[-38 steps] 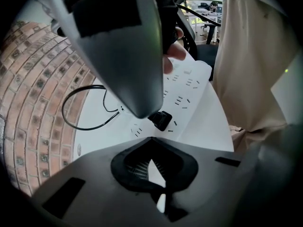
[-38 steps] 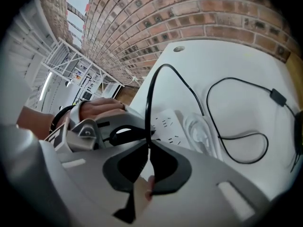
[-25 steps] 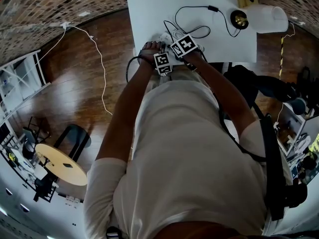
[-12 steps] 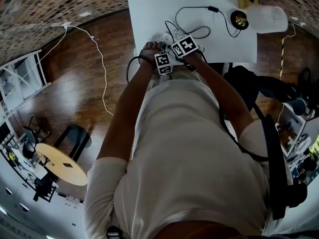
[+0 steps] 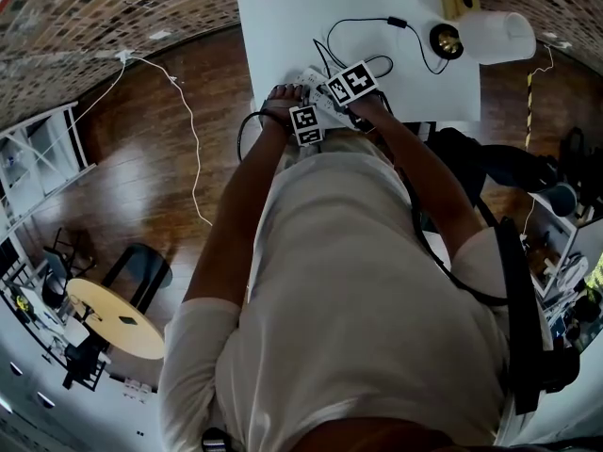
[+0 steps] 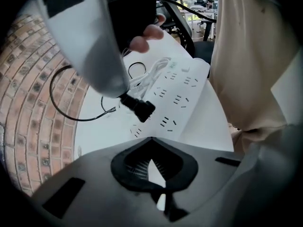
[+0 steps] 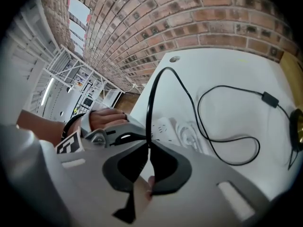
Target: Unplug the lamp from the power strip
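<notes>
One white bench (image 5: 283, 26) stands against a brick wall above a dark wooden floor (image 5: 160, 177), and a person in a pale shirt (image 5: 358, 299) leans over its near edge with both arms stretched forward. The lamp (image 5: 495, 36), with a white shade and a brass part beside it, sits at the bench's far right corner, well apart from the hands. A white power strip (image 6: 182, 91) lies flat near the bench's front edge, just ahead of both tools, with a white cable coiled on its far end.

The right tongs (image 7: 149, 143) are pinched on the lamp's black cord (image 7: 149, 112), which arches up out of them and loops across the bench past a small inline switch (image 7: 269, 99). The left tongs (image 6: 151, 139) are pressed together with nothing between them, tips pointing down at the strip's near end. The black plug (image 6: 138, 109) hangs tilted below the right tongs at the strip's left edge; whether its prongs sit in a socket cannot be made out.
</notes>
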`<state>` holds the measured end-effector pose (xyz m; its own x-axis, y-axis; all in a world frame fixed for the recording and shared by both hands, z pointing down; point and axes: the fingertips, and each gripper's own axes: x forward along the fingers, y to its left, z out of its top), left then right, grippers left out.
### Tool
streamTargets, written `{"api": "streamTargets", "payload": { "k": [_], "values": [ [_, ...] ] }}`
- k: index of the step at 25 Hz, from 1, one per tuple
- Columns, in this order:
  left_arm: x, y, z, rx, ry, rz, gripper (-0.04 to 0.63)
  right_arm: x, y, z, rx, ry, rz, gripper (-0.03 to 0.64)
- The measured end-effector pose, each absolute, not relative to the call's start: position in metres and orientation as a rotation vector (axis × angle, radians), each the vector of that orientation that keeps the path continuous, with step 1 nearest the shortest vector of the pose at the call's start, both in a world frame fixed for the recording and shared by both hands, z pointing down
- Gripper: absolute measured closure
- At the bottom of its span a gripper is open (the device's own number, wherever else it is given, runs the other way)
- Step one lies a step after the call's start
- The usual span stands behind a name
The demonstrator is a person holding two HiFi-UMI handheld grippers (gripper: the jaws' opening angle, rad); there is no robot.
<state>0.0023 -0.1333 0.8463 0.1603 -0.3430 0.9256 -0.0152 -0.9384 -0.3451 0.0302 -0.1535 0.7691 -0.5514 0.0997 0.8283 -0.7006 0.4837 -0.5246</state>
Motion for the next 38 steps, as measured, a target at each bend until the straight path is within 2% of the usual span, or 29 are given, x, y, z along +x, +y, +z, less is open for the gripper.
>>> {"api": "streamTargets", "payload": {
  "k": [14,19,27,33,38],
  "values": [
    [0.001,-0.134,0.847,-2.233,0.4,-1.906,0.612,0.139,-0.158,0.786,0.803,-1.753,1.204,0.598],
    [0.002,-0.134,0.84,-2.272,0.39,-1.984,0.592,0.161,-0.164,0.793,0.875,-1.696,1.198,0.591],
    [0.012,-0.133,0.768,-2.907,0.787,-1.702,0.592,0.157,-0.185,0.769,0.912,-1.759,1.202,0.6],
    [-0.017,-0.138,0.716,-3.305,1.239,-1.33,0.594,0.184,-0.194,0.803,0.872,-1.604,0.845,0.598],
    [-0.045,-0.142,0.687,-3.436,1.532,-1.059,0.594,0.189,-0.191,0.816,0.862,-1.581,0.809,0.595]
  ]
}}
